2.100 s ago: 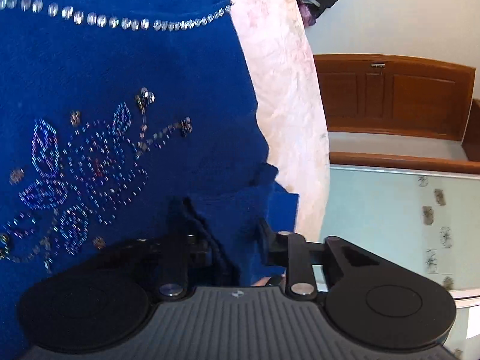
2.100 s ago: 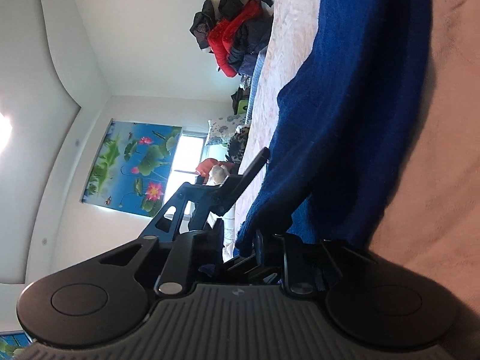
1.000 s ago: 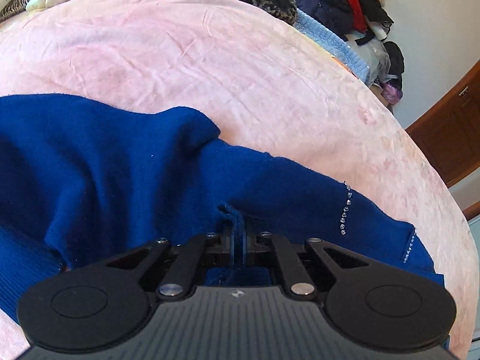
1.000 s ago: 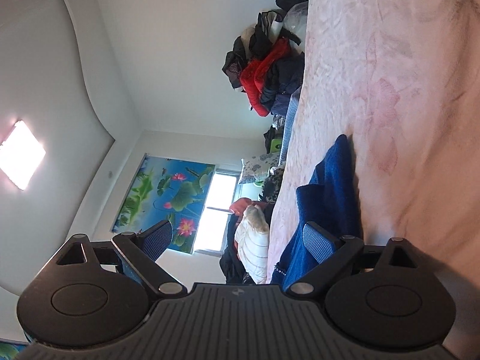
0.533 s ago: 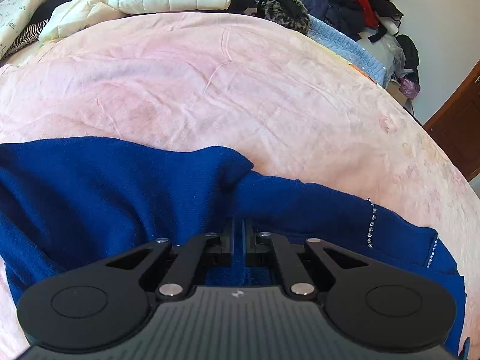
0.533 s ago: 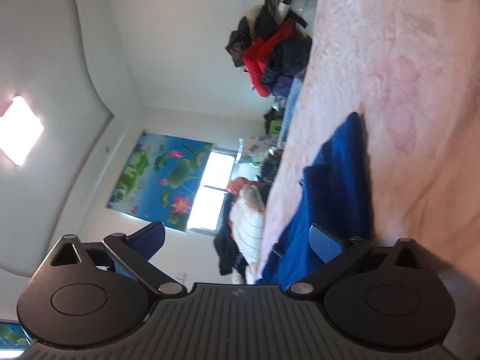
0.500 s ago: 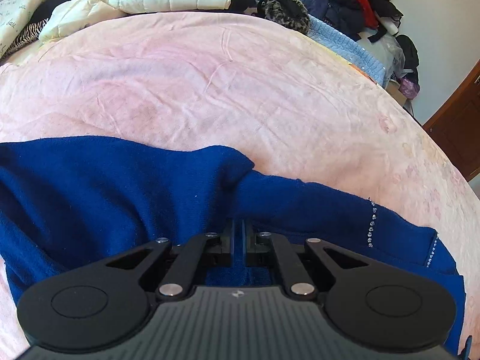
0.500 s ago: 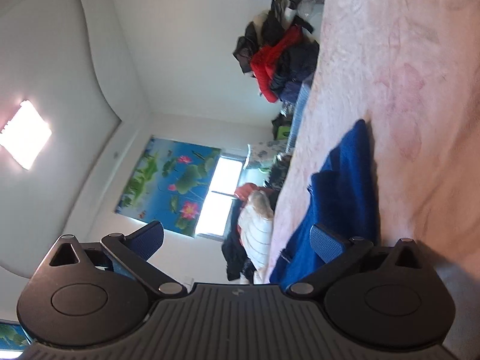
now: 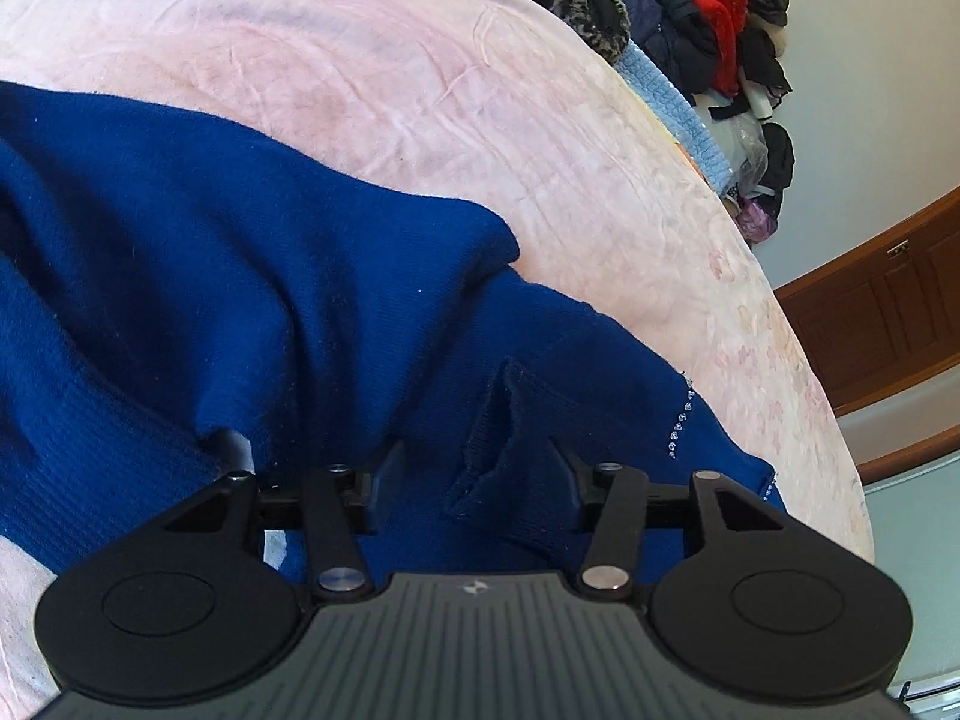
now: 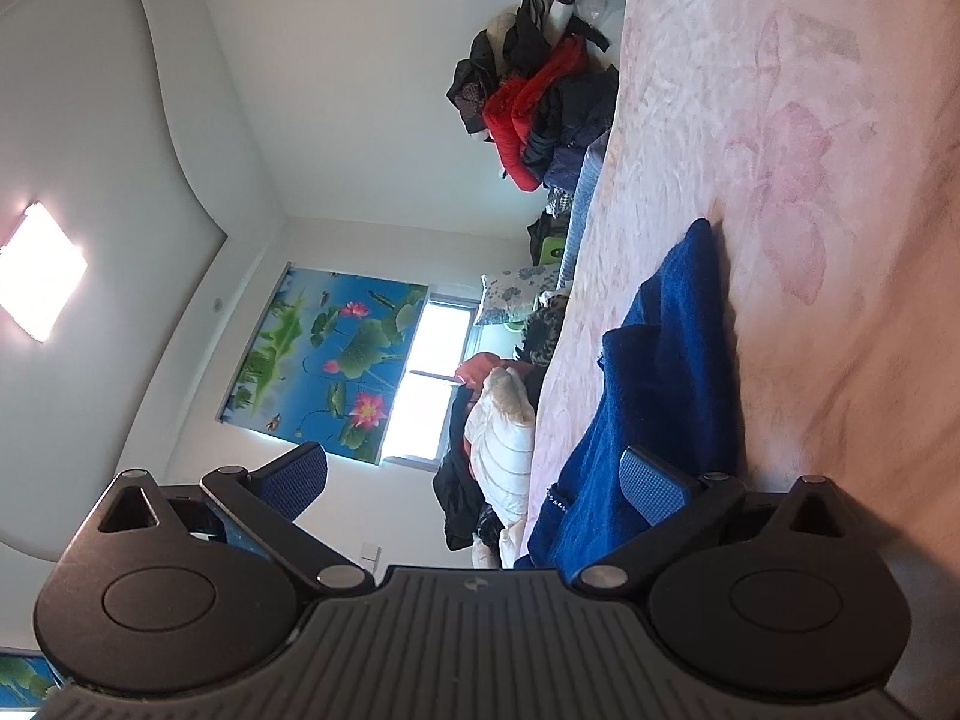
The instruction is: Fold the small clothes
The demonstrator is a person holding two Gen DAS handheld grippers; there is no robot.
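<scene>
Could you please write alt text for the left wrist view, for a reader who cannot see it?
The left gripper hangs open just above a rumpled dark blue sweater lying on a pink bedspread, a raised pinch of fabric between its jaws. A heap of clothes sits at the bed's far edge, beside a wooden door.

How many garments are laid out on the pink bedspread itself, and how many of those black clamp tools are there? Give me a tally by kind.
Blue sweater: 1, spread on the bedspread
Grippers: 2, left and right, both open
Total: 3
The clothes pile past the bed's edge is too jumbled to count.
</scene>
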